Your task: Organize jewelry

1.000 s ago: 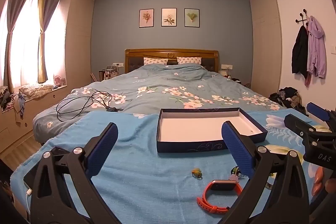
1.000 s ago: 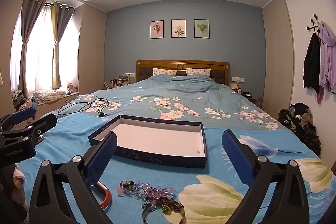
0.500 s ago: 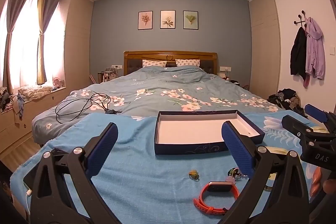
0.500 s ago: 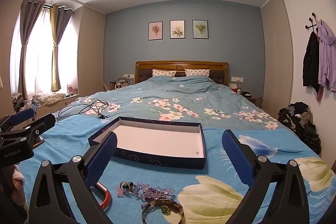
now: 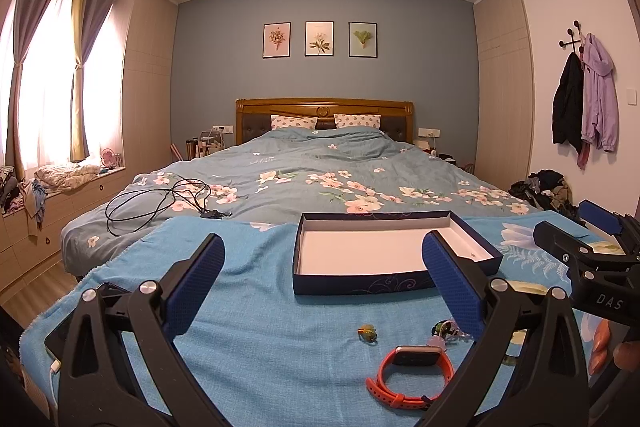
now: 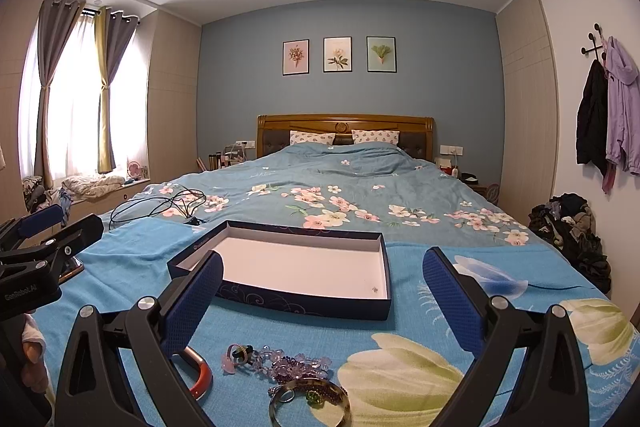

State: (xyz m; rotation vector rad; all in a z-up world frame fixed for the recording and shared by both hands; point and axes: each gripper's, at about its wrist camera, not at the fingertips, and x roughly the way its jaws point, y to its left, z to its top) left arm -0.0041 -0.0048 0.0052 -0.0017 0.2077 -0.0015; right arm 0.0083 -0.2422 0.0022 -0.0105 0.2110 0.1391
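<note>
Jewelry lies loose on the blue towel-like cloth spread over the foot of the bed: an orange rubber-strap wristwatch, a small green-and-gold trinket, a string of pale purple faceted beads and a thin metal bangle with a green stone. Just beyond them sits the shallow dark-blue cardboard box with a white inside, open-topped and nearly empty; one tiny speck rests near its right corner.

The left gripper hangs above the cloth with its blue pads spread wide and nothing between them. The right gripper is likewise wide apart and empty, with the beads and bangle just below it.

Picking looks not yet begun. A good first grasp would likely be the bangle or watch, closing across the band rather than pressing flat into the soft cloth, which may bunch. The beads are tangled with a small ring-like piece, so lifting one could drag the other.

A black cable coils on the floral quilt, well apart from the box. A phone-like slab lies at the cloth's left edge.
</note>
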